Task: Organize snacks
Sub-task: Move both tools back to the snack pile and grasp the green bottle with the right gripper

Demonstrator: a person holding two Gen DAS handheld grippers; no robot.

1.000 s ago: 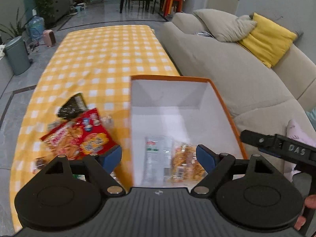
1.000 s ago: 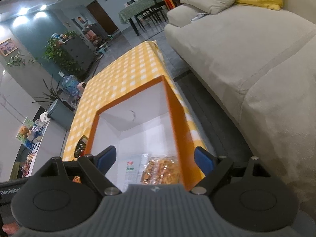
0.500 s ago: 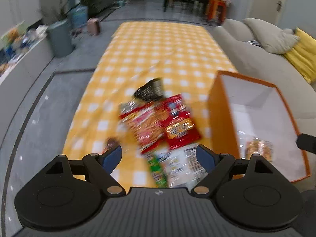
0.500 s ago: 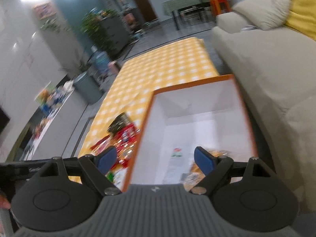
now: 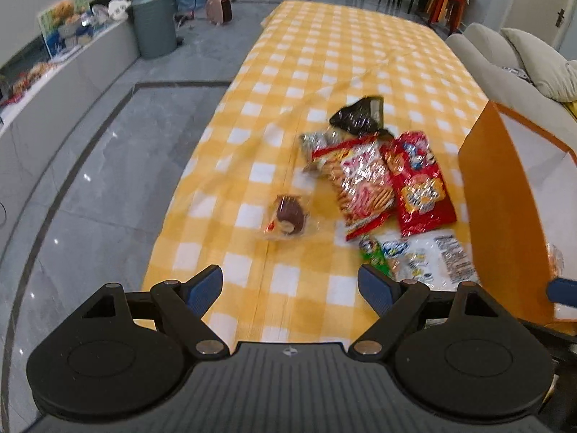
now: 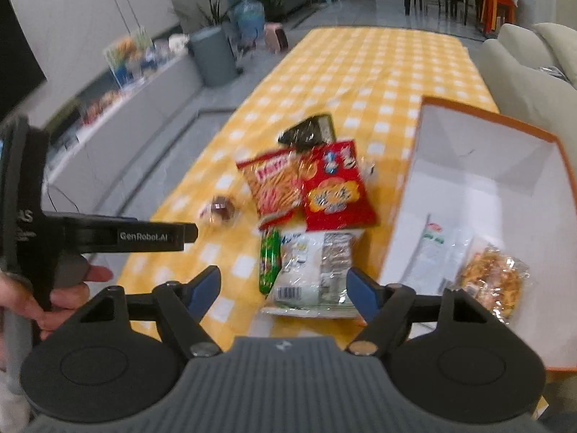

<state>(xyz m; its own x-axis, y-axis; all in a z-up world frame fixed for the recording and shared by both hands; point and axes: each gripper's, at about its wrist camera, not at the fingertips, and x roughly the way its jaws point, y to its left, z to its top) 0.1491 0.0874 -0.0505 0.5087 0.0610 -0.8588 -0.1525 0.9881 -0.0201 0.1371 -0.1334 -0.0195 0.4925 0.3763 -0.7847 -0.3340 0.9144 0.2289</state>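
Observation:
Loose snacks lie on the yellow checked tablecloth (image 5: 324,54): two red bags (image 5: 418,184) (image 6: 335,187), a black packet (image 5: 357,115), a small brown cake packet (image 5: 288,216), a green packet (image 6: 270,259) and a white packet (image 6: 310,270). To their right stands the orange box (image 6: 483,166) (image 5: 501,202), white inside, holding a white packet (image 6: 432,249) and a golden snack packet (image 6: 494,281). My left gripper (image 5: 290,283) hovers open over bare cloth, near the cake packet. My right gripper (image 6: 285,285) hangs above the white packet with its jaws closing, pads clear of it.
A hand (image 6: 54,296) at the left holds the left gripper's handle. A grey sofa (image 5: 505,68) with cushions runs along the table's right side. A grey bin (image 5: 153,25), plants and a low cabinet stand on the floor to the left. The table's far half is bare cloth.
Both views have swung left, away from the box's inside and onto the snack pile. The right gripper's fingers stand a little closer together than before.

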